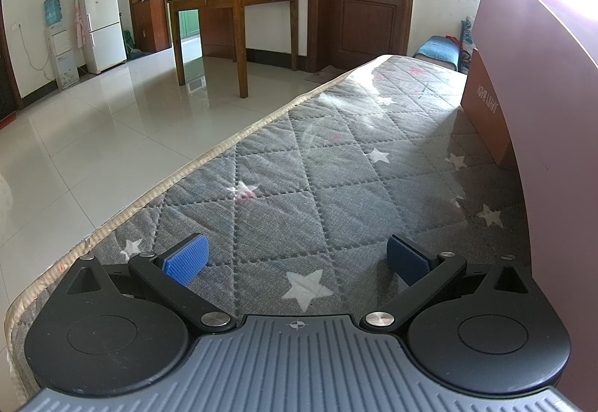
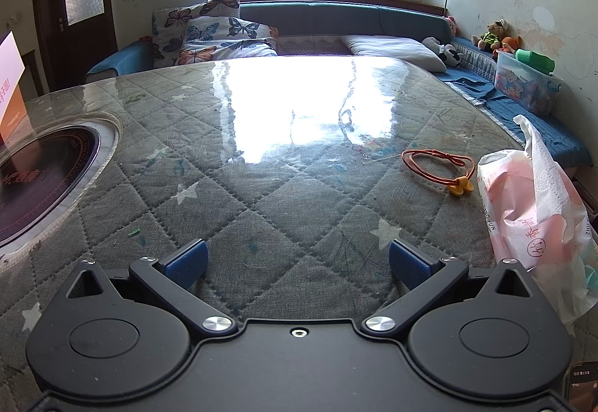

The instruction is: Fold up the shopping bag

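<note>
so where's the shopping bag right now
In the left wrist view the shopping bag stands upright at the far right on the quilted table cover, right of the open left gripper.

Each gripper, the left gripper (image 1: 297, 258) and the right gripper (image 2: 298, 259), has black linkage arms, round black housings, silver screws and blue ribbed pads (image 1: 187, 258); the left gripper's base looks grey and ridged.
</note>
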